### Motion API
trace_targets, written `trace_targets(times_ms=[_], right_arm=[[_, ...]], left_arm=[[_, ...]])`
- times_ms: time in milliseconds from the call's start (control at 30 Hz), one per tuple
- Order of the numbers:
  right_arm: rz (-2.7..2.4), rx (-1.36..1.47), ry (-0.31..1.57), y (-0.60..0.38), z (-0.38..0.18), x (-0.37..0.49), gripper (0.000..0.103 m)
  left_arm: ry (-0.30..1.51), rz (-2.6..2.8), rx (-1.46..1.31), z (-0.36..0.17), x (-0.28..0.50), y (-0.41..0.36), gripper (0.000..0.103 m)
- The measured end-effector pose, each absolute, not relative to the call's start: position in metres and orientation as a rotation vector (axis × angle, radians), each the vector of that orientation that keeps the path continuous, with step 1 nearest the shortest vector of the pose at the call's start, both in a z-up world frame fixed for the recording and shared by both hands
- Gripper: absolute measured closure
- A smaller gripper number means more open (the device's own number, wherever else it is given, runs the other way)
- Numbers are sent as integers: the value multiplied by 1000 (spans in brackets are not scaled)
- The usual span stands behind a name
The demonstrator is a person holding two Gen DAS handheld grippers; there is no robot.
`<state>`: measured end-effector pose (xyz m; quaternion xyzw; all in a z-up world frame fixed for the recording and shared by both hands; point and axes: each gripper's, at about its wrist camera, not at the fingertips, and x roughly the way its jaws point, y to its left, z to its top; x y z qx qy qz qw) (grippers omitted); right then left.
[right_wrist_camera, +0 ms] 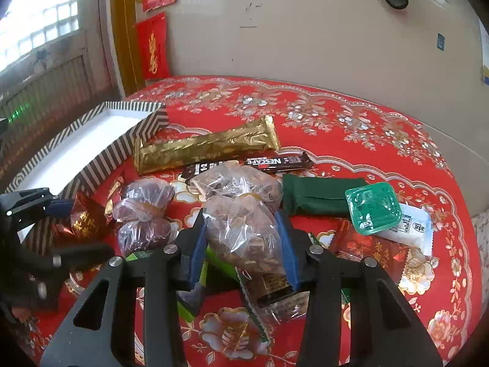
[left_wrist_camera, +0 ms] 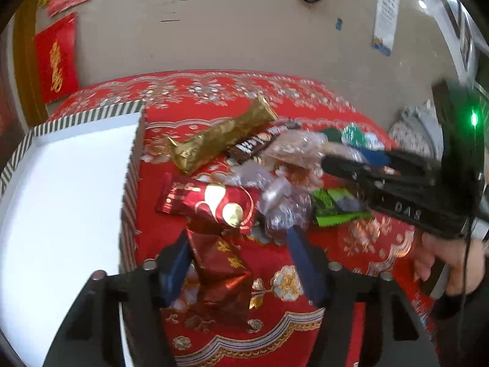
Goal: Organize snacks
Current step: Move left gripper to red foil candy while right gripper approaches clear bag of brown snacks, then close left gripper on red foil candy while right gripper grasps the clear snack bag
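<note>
Striped box (right_wrist_camera: 101, 140) at desk (right_wrist_camera: 351, 116) left edge. Right of it: foil bar (right_wrist_camera: 207, 146), Nescafe stick (right_wrist_camera: 275, 162) just in front, clear snack bags (right_wrist_camera: 241, 202) nearer, lidded cup (right_wrist_camera: 373, 208) right, resting on a white packet (right_wrist_camera: 409, 229).

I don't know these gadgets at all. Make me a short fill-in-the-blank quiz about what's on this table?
1. The long bar beside the striped box has a ____ wrapper.
2. The right tool straddles a clear ____ of snacks.
3. The small square tub has a ____ lid.
4. The tablecloth is mainly ____.

Missing words: gold; bag; green; red
</note>
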<state>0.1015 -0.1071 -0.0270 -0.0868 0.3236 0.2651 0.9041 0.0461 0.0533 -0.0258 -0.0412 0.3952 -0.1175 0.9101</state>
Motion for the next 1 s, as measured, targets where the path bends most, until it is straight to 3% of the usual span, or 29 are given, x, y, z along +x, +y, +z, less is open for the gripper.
trace_targets(times_ms=[100,133,167,233,733,1000], right_arm=[[546,-157,647,-110,-24,99,62],[547,-151,644,-112,-23,98,62],[545,-144,639,-113,-22,98,62],[542,-121,623,-117,-18,96,63],[529,-100,687,-131,-27,97,64],[525,-113,709,-130,-32,97,64]], left_arm=[[810,-224,-105,-26,46,58,52],[807,-218,-107,-26,46,59,58],[796,-212,-108,-24,46,60,72],[784,-227,-127,-21,44,62,78],[802,-264,-88,-26,44,50,78],[818,-260,-75,-30,45,48,66]])
